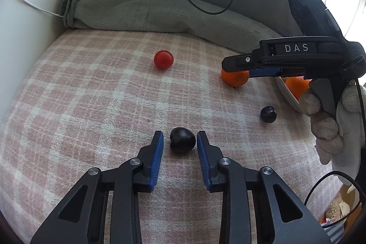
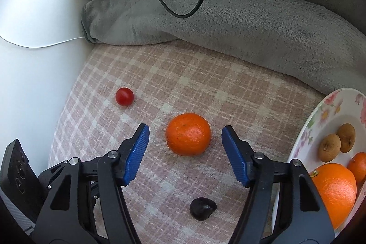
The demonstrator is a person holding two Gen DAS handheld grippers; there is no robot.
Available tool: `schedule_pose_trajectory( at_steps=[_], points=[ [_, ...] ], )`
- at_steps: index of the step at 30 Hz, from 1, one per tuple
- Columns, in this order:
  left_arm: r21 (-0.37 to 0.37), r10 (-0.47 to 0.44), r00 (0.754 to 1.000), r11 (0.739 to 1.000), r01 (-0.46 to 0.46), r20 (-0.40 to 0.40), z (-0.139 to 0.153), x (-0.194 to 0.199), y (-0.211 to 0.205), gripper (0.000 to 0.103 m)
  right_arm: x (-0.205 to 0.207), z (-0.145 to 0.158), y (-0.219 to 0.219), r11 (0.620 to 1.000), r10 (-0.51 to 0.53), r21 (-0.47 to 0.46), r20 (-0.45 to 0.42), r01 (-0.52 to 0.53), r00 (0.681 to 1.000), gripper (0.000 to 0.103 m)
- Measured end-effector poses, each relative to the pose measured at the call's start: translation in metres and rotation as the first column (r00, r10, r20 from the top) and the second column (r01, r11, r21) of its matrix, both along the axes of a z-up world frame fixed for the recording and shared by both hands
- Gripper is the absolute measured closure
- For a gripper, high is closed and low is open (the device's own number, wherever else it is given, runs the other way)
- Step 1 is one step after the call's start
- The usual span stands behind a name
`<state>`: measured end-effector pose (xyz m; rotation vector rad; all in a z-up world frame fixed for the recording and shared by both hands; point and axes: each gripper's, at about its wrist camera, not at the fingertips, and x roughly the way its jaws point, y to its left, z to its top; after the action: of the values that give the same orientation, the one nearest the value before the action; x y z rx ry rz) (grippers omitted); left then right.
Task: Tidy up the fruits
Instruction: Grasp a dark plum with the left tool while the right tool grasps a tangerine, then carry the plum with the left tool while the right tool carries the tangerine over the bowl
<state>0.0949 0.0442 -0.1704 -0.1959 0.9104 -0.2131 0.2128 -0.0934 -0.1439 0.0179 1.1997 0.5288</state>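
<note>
Left wrist view: a red tomato lies on a pink plaid blanket. Nearer, the left gripper brackets a dark plum; its right pad touches the fruit, a sliver of gap shows at the left pad. A second plum sits apart. At right, a gloved hand hides most of the plate.

Right wrist view: the right gripper stands half open around a tangerine, pads clear. A flowered plate, cut off at the edge, holds oranges and small brown fruits.

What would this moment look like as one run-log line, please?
left gripper: straddling dark cherry, small gaps | right gripper: open around mandarin | plate: partly filled
</note>
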Motion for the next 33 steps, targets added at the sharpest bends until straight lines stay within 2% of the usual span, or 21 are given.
schedule_pose_trajectory(
  at_steps=[4, 8, 20, 33],
  points=[
    [0.002, -0.003, 1.0, 1.0, 0.003, 0.002, -0.001, 0.0, 0.001, 0.079, -0.001, -0.002, 0.004, 1.0, 0.01, -0.018, -0.001, -0.01, 1.0, 0.044],
    [-0.002, -0.005, 1.0, 1.0, 0.005, 0.004, 0.0, 0.0, 0.001, 0.082, -0.001, -0.004, 0.004, 0.999, 0.009, -0.032, -0.003, -0.009, 1.0, 0.058],
    [-0.002, -0.006, 1.0, 1.0, 0.006, 0.01, 0.003, -0.004, 0.001, 0.083, -0.006, 0.003, 0.001, 1.0, 0.015, -0.01, 0.014, -0.015, 1.0, 0.06],
    [-0.01, -0.031, 0.999, 0.999, 0.031, 0.045, 0.019, -0.016, -0.01, 0.083, -0.023, 0.05, -0.035, 0.999, -0.012, 0.039, 0.109, 0.007, 0.994, 0.061]
  ],
)
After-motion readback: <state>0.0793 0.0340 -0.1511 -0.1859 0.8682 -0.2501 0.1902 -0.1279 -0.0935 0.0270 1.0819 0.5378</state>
